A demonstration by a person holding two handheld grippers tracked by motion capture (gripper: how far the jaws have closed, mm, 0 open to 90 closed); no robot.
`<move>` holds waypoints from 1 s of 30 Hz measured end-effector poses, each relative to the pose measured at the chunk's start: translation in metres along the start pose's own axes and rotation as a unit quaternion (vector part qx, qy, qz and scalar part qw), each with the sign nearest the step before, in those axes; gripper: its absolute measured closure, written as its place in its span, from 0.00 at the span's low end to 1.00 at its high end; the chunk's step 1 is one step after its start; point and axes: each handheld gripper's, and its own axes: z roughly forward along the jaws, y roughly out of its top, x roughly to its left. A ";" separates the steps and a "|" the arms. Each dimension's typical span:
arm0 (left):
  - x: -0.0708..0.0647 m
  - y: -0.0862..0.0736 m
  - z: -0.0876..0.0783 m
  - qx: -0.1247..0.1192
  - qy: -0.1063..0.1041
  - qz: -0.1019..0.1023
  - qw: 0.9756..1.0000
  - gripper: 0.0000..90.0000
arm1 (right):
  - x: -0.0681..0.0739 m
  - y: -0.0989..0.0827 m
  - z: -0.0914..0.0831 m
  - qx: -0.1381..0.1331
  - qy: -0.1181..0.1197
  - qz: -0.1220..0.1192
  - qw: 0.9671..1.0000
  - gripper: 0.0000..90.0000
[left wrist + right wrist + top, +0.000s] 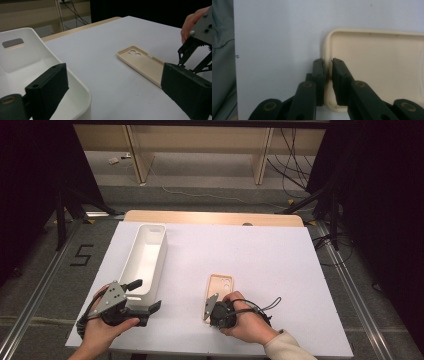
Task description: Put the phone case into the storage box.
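From my high view I see a white sheet (260, 255) covering the table, with a strip of the wooden table top (210, 217) showing along its far edge. Beyond that is grey floor, pale wooden furniture legs (137, 155) and loose black cables (295, 160); dark curtains hang on both sides, and a black "5" (81, 255) is marked on the floor at the left.

A long white bin (146, 257) lies on the left part of the sheet, running away from me. My left gripper (142, 296) sits at its near end with the jaws spread wide — one jaw hangs over the inside of the bin, the other out over the bare sheet, and nothing is between them.

The beige phone case (218, 292) lies flat on the sheet near the middle front, open side up, camera cutouts at its far end, well apart from the bin. My right gripper (209, 309) is at the case's near end. In the right gripper view its jaws are nearly together on either side of the case's raised rim (327, 75) — one inside the shell, one outside on the sheet. They look clamped on that edge, the case still flat on the surface.
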 end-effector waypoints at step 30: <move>-0.001 0.000 -0.001 0.001 0.000 0.002 1.000 0.08 | 0.001 -0.001 -0.001 -0.002 0.005 -0.007 1.000 0.96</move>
